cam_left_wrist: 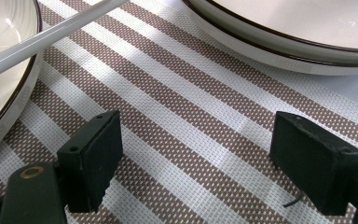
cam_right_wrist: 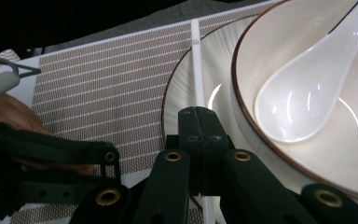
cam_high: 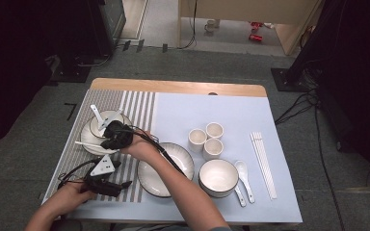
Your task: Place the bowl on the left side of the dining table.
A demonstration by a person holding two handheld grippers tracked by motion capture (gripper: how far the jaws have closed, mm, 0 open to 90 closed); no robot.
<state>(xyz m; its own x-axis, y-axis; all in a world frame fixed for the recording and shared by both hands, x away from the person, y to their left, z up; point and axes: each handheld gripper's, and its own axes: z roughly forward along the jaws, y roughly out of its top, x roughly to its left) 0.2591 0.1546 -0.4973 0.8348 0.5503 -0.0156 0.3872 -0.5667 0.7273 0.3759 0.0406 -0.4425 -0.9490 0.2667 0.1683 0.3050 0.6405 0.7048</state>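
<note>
Right gripper view looks down closed jaws pinched on a white chopstick (cam_right_wrist: 197, 70) that lies across the left plate (cam_right_wrist: 179, 100) beside the bowl (cam_right_wrist: 261, 60) holding a spoon (cam_right_wrist: 307, 88), apparently to set it at that place setting. High view shows the right gripper (cam_high: 112, 130) over that plate while the left gripper (cam_high: 107, 185) rests wide open and empty on the striped mat (cam_high: 139, 108). On the counter (cam_high: 173, 87) I count two plates, two bowls, three cups (cam_high: 206, 138) and two spoons.
</note>
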